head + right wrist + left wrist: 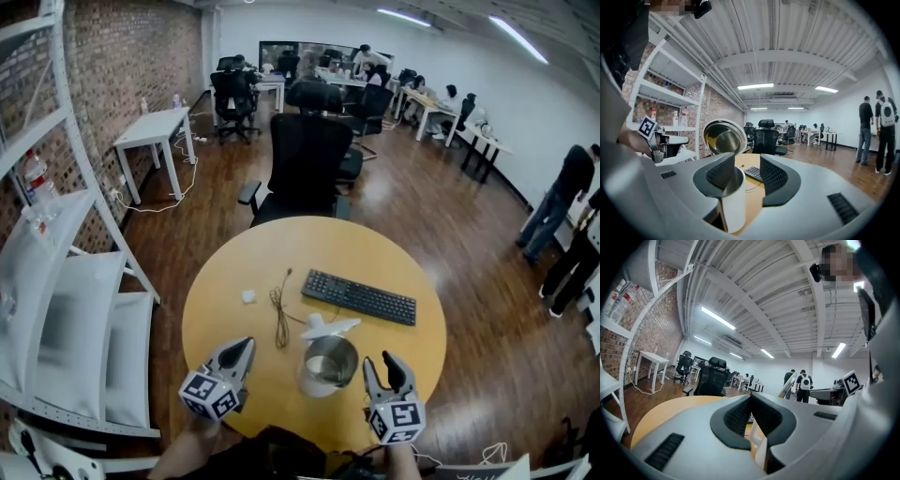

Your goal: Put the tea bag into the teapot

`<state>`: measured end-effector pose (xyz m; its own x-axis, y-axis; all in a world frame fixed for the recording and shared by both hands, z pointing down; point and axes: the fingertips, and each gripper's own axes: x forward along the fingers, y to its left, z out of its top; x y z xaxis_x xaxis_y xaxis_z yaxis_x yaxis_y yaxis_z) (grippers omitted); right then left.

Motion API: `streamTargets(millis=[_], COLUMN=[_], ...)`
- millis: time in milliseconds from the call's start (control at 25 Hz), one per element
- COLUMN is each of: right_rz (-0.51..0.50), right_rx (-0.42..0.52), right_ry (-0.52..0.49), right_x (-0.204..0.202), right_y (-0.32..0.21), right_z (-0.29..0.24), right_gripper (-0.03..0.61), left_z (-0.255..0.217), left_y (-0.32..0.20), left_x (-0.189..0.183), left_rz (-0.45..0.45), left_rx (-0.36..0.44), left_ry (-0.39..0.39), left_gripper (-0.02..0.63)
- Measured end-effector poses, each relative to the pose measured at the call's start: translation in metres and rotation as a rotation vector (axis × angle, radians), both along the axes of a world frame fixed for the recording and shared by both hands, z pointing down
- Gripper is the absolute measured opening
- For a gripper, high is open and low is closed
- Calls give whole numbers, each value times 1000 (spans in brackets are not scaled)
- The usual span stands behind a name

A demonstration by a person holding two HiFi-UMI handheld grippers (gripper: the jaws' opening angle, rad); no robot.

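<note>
The teapot (pixel 328 367) stands upright on the round yellow table (pixel 394 262), near the edge closest to the person. Its hinged lid (pixel 330 326) is raised, so the metal-lined interior is exposed. The pot sits between the two grippers, just beside each.

Right gripper (pixel 382 366):
- Position: to the right of the teapot, jaws pointing away from the person.
- Jaw state: the jaws stand clearly apart, with a wide gap between the pads.
- Contact: in the right gripper view the white wall of the teapot sits low against the gripper's left jaw and reaches partly into the gap. The pads do not press on it, and nothing is gripped. The open lid rises above that jaw.

Left gripper (pixel 247 345):
- Position: to the left of the teapot, tips angled towards the lid.
- Jaw state: in the left gripper view the pads meet at the tips, so the jaws are closed.
- Contact: no object can be made out between the pads.

A small white square, apparently the tea bag (pixel 248 296), lies flat on the table beyond the left gripper. It is apart from both grippers and from the teapot. A coiled cable (pixel 279 314) lies just to its right. A black keyboard (pixel 359 297) lies farther across the table, beyond the teapot.
</note>
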<state>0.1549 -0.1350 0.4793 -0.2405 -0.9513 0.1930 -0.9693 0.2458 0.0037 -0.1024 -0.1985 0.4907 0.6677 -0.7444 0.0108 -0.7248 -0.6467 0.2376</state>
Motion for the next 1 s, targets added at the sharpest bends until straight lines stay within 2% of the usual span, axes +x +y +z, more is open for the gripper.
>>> streamTargets(millis=[120, 280, 520, 680, 720, 800, 1000], right_rz=[86, 186, 290, 367, 383, 389, 342], right_rx=[43, 58, 102, 93, 100, 119, 127], right_ry=[-18, -59, -67, -127, -131, -129, -128], right_x=[30, 60, 94, 112, 115, 117, 105], right_y=[8, 26, 53, 75, 78, 82, 78], right_z=[4, 9, 16, 23, 25, 29, 30], right_gripper=[173, 141, 138, 96, 66, 11, 9], left_z=[-3, 0, 0, 5, 6, 8, 7], left_y=[-2, -1, 2, 11, 12, 13, 11], left_x=[6, 9, 11, 10, 7, 2, -8], left_rz=[25, 32, 52, 58, 53, 38, 3], left_rx=[17, 13, 19, 15, 12, 6, 12], left_ry=[-6, -2, 5, -22, -21, -23, -19], left_gripper=[-6, -6, -6, -6, -6, -6, -6])
